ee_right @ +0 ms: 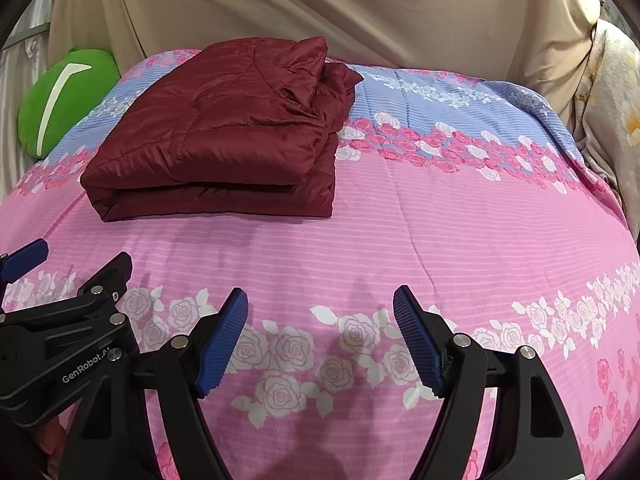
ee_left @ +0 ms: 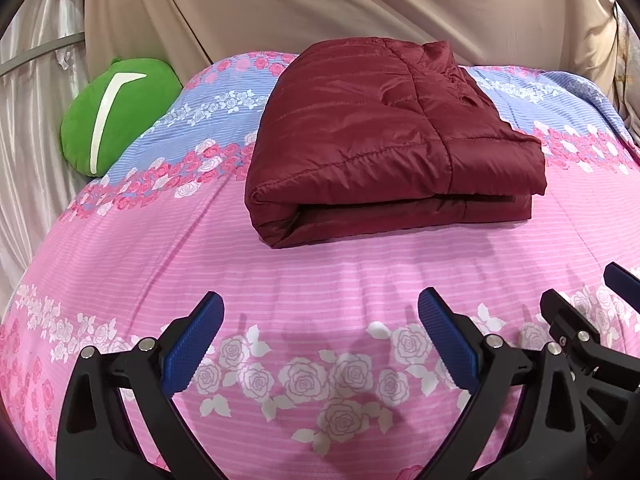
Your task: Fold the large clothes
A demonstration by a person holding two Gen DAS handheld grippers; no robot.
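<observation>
A dark red quilted jacket [ee_left: 380, 140] lies folded into a thick rectangle on the pink and blue rose-print bedspread [ee_left: 280, 272]. In the right wrist view the jacket [ee_right: 216, 140] sits at the upper left, its collar bunched at the far corner. My left gripper [ee_left: 320, 320] is open and empty, hovering over the bedspread well short of the jacket's near fold. My right gripper [ee_right: 320, 316] is open and empty too, over the bedspread [ee_right: 440, 220] to the right of the jacket. Each gripper shows at the edge of the other's view.
A green plush cushion [ee_left: 116, 116] with a white stripe rests at the bed's far left, also in the right wrist view [ee_right: 64, 100]. A beige sheet [ee_left: 360, 8] hangs behind the bed. Floral fabric [ee_right: 616, 120] hangs at the right.
</observation>
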